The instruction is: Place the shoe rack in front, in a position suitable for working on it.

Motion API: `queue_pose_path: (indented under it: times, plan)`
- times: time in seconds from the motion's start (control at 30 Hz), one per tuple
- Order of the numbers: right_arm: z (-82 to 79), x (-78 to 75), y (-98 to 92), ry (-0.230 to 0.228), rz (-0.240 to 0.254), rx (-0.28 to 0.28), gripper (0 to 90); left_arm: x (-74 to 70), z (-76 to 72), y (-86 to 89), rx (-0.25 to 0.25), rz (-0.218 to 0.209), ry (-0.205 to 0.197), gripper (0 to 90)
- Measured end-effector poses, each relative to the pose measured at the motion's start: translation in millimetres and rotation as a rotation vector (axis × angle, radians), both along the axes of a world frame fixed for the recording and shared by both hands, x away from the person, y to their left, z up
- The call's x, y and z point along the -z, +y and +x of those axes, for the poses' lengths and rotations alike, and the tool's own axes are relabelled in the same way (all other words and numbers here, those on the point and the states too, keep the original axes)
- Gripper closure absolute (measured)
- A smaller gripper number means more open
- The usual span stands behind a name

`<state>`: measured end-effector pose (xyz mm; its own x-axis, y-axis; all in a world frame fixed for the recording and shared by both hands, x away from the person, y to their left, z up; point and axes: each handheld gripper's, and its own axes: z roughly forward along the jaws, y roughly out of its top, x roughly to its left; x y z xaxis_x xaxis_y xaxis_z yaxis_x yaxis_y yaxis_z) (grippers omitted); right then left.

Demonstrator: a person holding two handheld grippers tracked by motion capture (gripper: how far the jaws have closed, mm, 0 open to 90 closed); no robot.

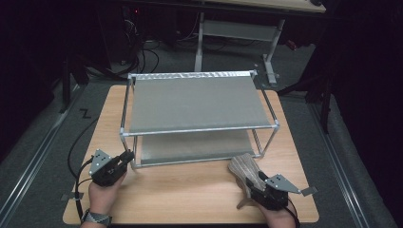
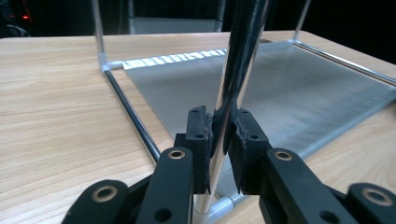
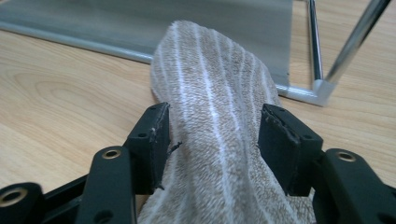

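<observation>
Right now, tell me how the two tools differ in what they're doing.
The left tool is clamped on the rack's thin chrome post; the right tool straddles a wide striped slipper. The left tool's jaws are nearly together; the right tool's stand wide, with a gap showing beside the slipper. The left tool is at the rack's near left corner, the right tool near its right corner. Both sit low over the table.

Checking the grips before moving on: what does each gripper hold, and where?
Left gripper clamps the rack's front left upright post near its foot. Right gripper stands open around the striped slipper, not gripping it.
</observation>
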<state>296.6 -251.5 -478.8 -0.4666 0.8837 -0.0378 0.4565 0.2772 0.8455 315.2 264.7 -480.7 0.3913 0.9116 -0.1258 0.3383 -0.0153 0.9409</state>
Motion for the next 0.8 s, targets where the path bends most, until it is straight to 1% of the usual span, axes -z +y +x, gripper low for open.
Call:
queue_pose_path:
  times: [0.07,0.13,0.2,0.27,0.4,0.43,0.47,0.5,0.57,0.7,0.8]
  plan:
    - [5.1,1.4,-0.6,0.013,-0.009,-0.006,42.1,0.2,-0.6,0.7,-0.006,-0.001,-0.001,78.1]
    - [11.9,5.0,-0.1,0.043,-0.009,-0.015,41.8,0.5,-1.2,0.5,-0.008,-0.004,-0.002,78.1]
    - [17.6,9.2,0.9,0.062,-0.025,-0.024,41.6,0.8,-1.5,0.2,-0.011,-0.005,-0.001,77.8]
    - [22.4,12.5,2.5,0.078,-0.030,-0.029,41.7,1.2,-1.4,0.3,-0.009,-0.005,0.003,76.1]
    - [27.0,18.7,6.1,0.117,-0.054,-0.046,43.5,1.3,-1.4,-0.7,-0.007,0.008,0.003,72.6]
    - [27.3,19.0,6.1,0.116,-0.058,-0.046,44.7,1.0,-1.6,-1.1,-0.007,0.014,0.002,71.8]
    - [27.4,18.6,5.9,0.121,-0.057,-0.046,49.3,0.9,-1.9,-1.8,-0.006,0.020,-0.001,71.7]
    - [27.2,18.6,5.7,0.120,-0.063,-0.057,52.3,0.8,-2.0,-2.3,-0.004,0.029,-0.001,71.8]
    - [25.8,18.3,6.2,0.120,-0.069,-0.055,57.4,0.8,-2.3,-3.3,-0.010,0.040,-0.004,72.9]
    - [21.4,16.9,3.8,0.118,-0.086,-0.048,58.8,0.8,-2.2,-0.8,-0.014,0.037,0.001,77.7]
    - [15.2,16.1,-3.1,0.122,-0.089,-0.030,58.6,0.6,-1.6,0.0,-0.021,0.057,-0.002,78.8]
